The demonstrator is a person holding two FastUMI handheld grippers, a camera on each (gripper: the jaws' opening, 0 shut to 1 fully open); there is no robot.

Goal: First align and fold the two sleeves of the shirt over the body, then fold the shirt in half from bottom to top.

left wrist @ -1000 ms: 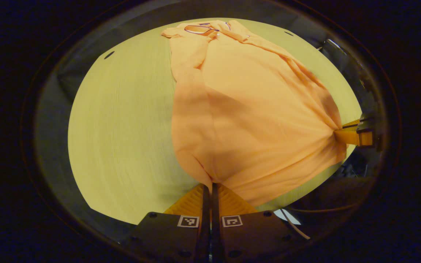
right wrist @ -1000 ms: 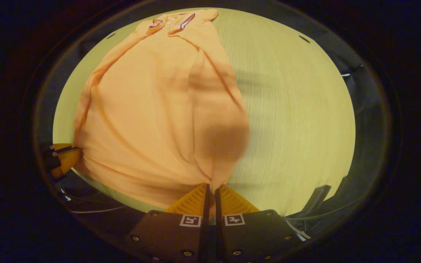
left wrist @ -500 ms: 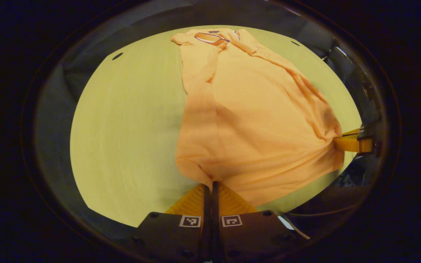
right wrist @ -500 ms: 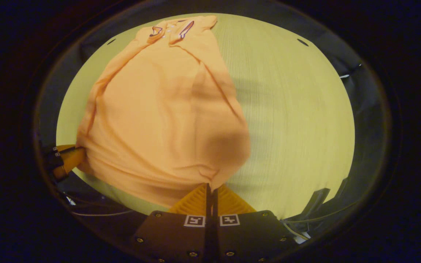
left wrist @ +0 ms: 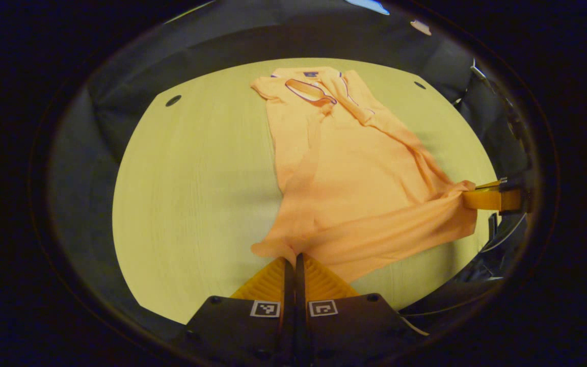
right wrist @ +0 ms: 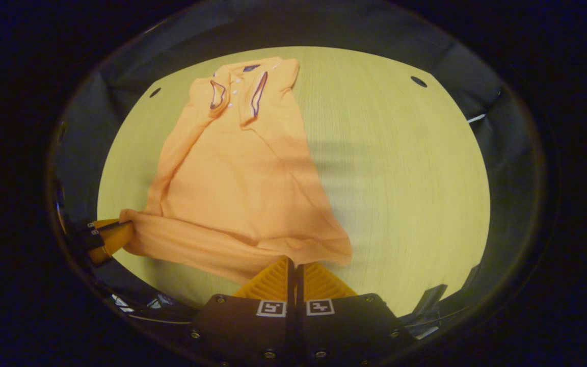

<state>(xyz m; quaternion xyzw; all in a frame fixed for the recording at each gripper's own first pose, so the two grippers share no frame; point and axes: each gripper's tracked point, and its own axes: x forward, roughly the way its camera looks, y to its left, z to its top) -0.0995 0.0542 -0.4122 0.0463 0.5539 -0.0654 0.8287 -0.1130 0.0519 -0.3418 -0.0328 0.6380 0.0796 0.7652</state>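
We clamp both tongs, left (left wrist: 294, 261) and right (right wrist: 294, 264), on the shirt (left wrist: 344, 173) hem at 6 o'clock, ready to carry it toward the collar (right wrist: 237, 92) at 12.

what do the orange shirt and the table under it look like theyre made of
Shirt: looks like a soft, matte knit, perhaps cotton or a blend; it drapes and bunches where the left gripper and right gripper pinch its hem.
Table: pale wood or wood-look laminate, hard to tell which; fine straight grain lines, smooth low-sheen surface.
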